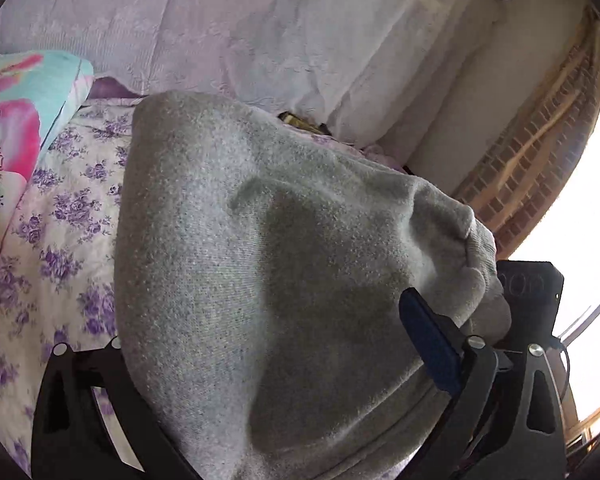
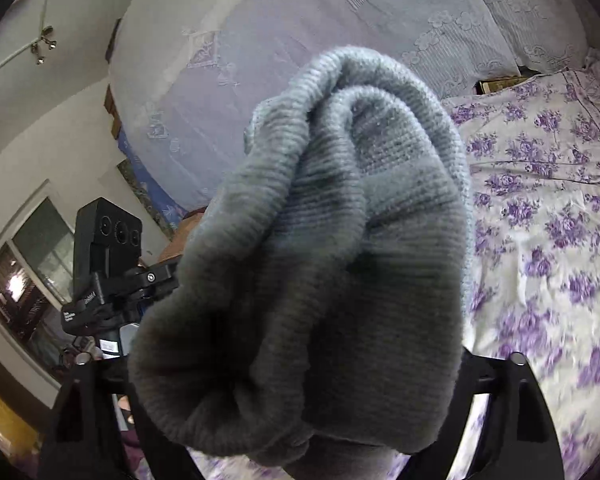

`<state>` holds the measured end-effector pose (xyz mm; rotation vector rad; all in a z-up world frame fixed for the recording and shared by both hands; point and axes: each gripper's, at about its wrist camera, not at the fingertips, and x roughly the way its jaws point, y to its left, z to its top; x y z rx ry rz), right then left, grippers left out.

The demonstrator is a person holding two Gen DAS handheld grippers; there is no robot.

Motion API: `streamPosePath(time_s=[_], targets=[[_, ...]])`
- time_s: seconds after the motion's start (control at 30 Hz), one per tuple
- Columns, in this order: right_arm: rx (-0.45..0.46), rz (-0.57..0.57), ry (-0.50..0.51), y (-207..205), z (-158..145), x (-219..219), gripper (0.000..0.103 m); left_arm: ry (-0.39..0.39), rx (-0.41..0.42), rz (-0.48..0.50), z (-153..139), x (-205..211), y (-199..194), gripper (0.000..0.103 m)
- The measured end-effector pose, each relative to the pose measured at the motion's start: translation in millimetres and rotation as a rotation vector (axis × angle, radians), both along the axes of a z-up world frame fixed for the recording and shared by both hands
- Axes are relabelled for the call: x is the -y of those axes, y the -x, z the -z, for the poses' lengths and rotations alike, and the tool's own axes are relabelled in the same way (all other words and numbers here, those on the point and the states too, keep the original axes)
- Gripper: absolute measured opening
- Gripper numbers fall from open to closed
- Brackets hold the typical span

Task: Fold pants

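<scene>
Grey knit pants (image 1: pixel 260 260) fill the middle of the left wrist view, raised above the bed and bunched between the fingers of my left gripper (image 1: pixel 268 320). Its jaws stand wide. One blue-padded finger (image 1: pixel 428 340) shows beside the cloth, and the other is hidden under it. In the right wrist view a ribbed, rolled end of the pants (image 2: pixel 320 260) bulges up in front of my right gripper (image 2: pixel 300 344). That gripper's jaws also stand wide, and cloth covers its fingertips. Each gripper's black body shows at the edge of the other's view.
A bed with a white sheet printed with purple flowers (image 1: pixel 60 220) (image 2: pixel 540 200) lies below. A bright patterned pillow (image 1: pixel 12 120) sits at the left. A pale lilac cover (image 1: pixel 260 20) rises behind the bed. A bright window (image 1: pixel 580 200) is at the side.
</scene>
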<state>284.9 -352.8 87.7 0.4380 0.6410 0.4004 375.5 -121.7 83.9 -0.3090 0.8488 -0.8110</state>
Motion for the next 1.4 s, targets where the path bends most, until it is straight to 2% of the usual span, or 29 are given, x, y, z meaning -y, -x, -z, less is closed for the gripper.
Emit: streamPosePath(time_s=[0.03, 0.1, 0.13, 0.17, 0.23, 0.33, 0.47, 0.53, 0.67, 0.73, 0.83, 0.9, 0.97, 1.03, 1.13, 1.2, 1.27, 1.33, 1.4], targets=[[-0.022, 0.055, 0.047, -22, 22, 2, 0.099, -0.032, -0.039, -0.035, 22, 1, -27, 0.098], [-0.132, 0.173, 0.149, -54, 72, 10, 0.099, -0.162, -0.166, -0.168, 81, -10, -74, 0.097], [-0.180, 0.236, 0.170, -58, 91, 18, 0.099, -0.204, -0.236, -0.224, 107, -22, -88, 0.091], [-0.170, 0.260, 0.128, -46, 102, 28, 0.099, -0.198, -0.277, -0.254, 122, -37, -93, 0.087], [-0.095, 0.253, 0.033, -15, 98, 40, 0.099, -0.132, -0.267, -0.266, 122, -62, -82, 0.088], [0.017, 0.234, 0.021, 50, 67, 39, 0.099, -0.119, -0.182, -0.244, 94, -80, -38, 0.092], [0.067, 0.172, 0.007, 137, 21, 31, 0.099, -0.133, -0.036, -0.171, 33, -77, 62, 0.097], [0.101, 0.152, 0.082, 188, -7, 16, 0.099, -0.124, 0.060, -0.119, -3, -72, 127, 0.098], [0.260, 0.118, 0.223, 296, -72, -17, 0.099, -0.125, 0.231, -0.077, -75, -70, 251, 0.098], [0.342, 0.096, 0.270, 343, -105, -28, 0.099, -0.155, 0.321, -0.081, -113, -71, 307, 0.098], [0.430, 0.086, 0.316, 401, -144, -38, 0.099, -0.163, 0.408, -0.082, -156, -76, 372, 0.098], [0.458, 0.099, 0.335, 426, -153, -40, 0.099, -0.165, 0.446, -0.092, -166, -81, 402, 0.098], [0.439, 0.131, 0.356, 437, -145, -39, 0.099, -0.198, 0.442, -0.107, -154, -81, 418, 0.098], [0.382, 0.160, 0.372, 435, -118, -36, 0.099, -0.233, 0.404, -0.113, -123, -79, 423, 0.098], [0.276, 0.254, 0.400, 422, -53, -36, 0.099, -0.373, 0.439, -0.230, -50, -76, 427, 0.098], [0.260, 0.357, 0.449, 419, -3, -46, 0.099, -0.438, 0.437, -0.314, -3, -79, 429, 0.098], [0.228, 0.468, 0.484, 415, 45, -58, 0.099, -0.431, 0.380, -0.365, 39, -87, 424, 0.098], [0.136, 0.438, 0.473, 405, 81, -69, 0.099, -0.446, 0.274, -0.356, 71, -91, 411, 0.098], [0.113, 0.427, 0.491, 402, 95, -78, 0.099, -0.495, 0.226, -0.380, 87, -95, 401, 0.098]])
